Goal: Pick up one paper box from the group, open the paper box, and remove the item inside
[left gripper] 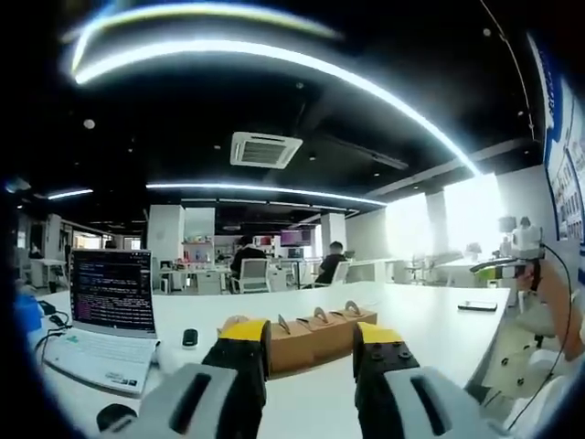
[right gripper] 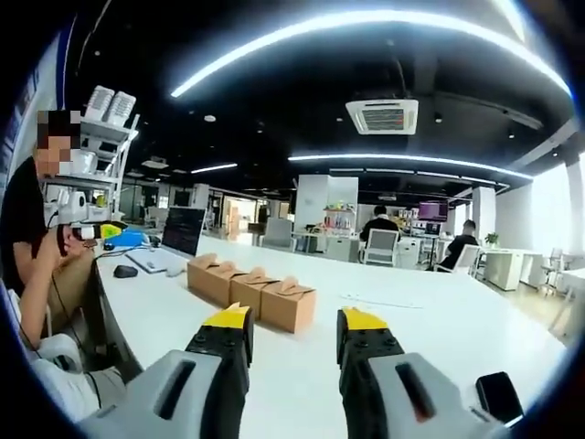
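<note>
Right gripper view: three closed paper boxes (right gripper: 252, 293) sit in a row at about 11 o'clock of the right gripper (right gripper: 296, 331) — none picked up, everything remains. Left gripper (left gripper: 313, 340) faces them too; both sets of fingers apart, empty. White tabletop (right gripper: 430, 320), laptop (left gripper: 111, 291), open office behind.

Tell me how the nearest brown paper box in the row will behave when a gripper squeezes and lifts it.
The nearest paper box looks like thin folded card, so it is probably light and may dent under the fingers. Flat sides suggest it will slide, not roll. Touching its neighbour, it may drag that along.
</note>
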Motion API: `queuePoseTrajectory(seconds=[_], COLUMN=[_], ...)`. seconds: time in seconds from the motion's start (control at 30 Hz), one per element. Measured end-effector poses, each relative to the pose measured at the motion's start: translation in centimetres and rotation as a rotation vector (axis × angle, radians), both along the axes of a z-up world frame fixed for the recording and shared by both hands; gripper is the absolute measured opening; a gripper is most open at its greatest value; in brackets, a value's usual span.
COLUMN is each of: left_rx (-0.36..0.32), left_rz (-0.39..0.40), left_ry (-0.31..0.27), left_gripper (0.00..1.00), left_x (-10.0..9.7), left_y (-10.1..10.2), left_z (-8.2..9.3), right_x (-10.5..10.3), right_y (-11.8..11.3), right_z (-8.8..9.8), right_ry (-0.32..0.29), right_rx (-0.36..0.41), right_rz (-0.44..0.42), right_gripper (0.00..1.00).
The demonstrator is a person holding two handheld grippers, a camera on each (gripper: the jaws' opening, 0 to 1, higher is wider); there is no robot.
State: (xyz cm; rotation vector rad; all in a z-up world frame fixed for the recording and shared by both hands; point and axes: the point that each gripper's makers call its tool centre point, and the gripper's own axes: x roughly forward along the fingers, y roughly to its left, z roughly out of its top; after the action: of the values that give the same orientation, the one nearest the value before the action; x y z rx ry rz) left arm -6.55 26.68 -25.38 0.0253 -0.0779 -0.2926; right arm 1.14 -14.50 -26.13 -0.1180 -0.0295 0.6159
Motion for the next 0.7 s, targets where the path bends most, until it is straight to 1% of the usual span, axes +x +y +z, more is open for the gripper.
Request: queuePoseTrajectory(seconds=[0.27, 0.57, 0.7], left_rx=[-0.002, -0.01, -0.01], left_rz=[-0.01, 0.009, 0.007], left_ry=[-0.007, -0.005, -0.007], left_gripper=[0.38, 0.37, 0.37], left_x=[-0.11, -0.08, -0.09], left_y=[-0.34, 0.26, 0.12], left_z=[0.23, 0.18, 0.24], right_x=[-0.06, 0.02, -0.02], right_y=[0.01, 0.05, 0.05], right_z=[0.01, -0.18, 0.01], right_ry=[-0.002, 0.002, -0.003], right_rx=[0.001, -0.004, 0.0], right_rz=[-0.001, 0.001, 0.001], right_gripper=[0.37, 0.37, 0.37])
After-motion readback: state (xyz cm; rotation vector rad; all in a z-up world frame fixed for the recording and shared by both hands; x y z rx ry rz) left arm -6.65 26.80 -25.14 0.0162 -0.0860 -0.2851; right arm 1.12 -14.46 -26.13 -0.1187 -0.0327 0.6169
